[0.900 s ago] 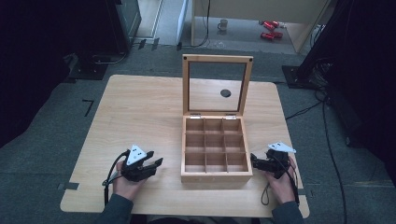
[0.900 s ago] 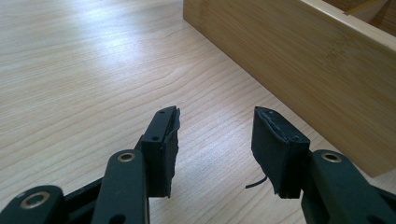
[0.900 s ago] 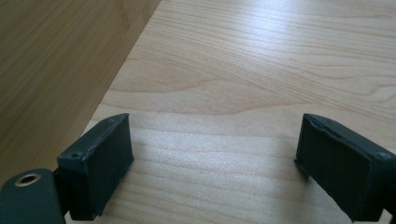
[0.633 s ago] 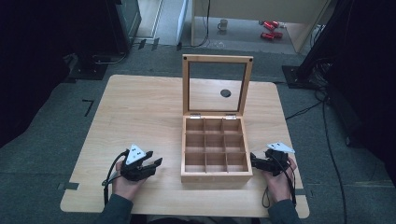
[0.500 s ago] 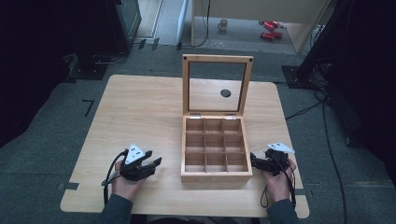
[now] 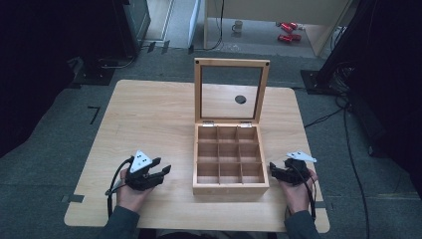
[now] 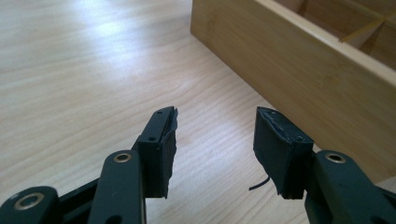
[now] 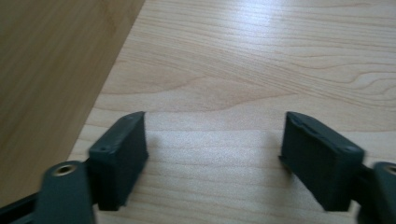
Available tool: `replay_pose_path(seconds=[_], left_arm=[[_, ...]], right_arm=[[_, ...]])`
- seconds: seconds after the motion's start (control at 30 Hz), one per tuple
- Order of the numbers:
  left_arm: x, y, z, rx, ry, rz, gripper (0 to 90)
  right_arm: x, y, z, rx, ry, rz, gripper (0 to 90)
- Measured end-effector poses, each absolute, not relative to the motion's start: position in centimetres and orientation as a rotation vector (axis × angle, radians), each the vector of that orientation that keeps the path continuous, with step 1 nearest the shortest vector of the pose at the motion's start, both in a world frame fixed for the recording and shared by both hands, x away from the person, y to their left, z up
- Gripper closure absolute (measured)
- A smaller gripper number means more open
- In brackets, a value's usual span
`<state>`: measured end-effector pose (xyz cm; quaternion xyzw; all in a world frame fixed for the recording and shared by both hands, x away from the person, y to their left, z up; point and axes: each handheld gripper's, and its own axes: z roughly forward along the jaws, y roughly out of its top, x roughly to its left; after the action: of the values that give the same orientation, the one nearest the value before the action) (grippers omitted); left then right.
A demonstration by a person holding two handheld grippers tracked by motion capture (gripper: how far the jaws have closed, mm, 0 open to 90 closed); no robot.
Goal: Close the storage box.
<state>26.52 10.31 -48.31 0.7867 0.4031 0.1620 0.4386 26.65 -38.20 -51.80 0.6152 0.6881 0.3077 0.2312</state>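
Wooden divided box (image 6: 229, 162) on the bench (image 6: 149, 114), lid (image 6: 231, 89) raised upright. Left gripper (image 6: 161, 173) — jaws spread, empty — has the box wall just ahead to their right; right gripper (image 6: 275, 169) — jaws spread wide, empty — has it to their left.

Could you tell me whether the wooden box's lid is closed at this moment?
No, the lid stands upright and open behind the wooden box, leaving its nine compartments exposed in the high view.

no readable text, label, brand or number appears anywhere in these views.
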Motion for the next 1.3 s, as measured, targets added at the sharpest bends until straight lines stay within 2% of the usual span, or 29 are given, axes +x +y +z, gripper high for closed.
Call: replay_pose_path(seconds=[0.17,0.47,0.7,1.3], left_arm=[[26.7,10.4,-47.9,1.963,0.999,0.4,49.6],[27.0,10.5,-46.8,1.944,0.988,0.404,49.7],[27.4,10.7,-45.9,1.937,0.977,0.403,50.2],[28.7,11.3,-43.8,1.946,0.959,0.45,50.6]], right_arm=[[26.2,-38.4,-50.6,1.673,1.895,0.883,31.2],[25.6,-38.7,-48.0,1.608,1.903,0.908,31.6],[25.5,-38.6,-46.1,1.524,1.919,0.933,35.1],[26.3,-38.7,-43.1,1.424,1.957,0.941,37.8]])
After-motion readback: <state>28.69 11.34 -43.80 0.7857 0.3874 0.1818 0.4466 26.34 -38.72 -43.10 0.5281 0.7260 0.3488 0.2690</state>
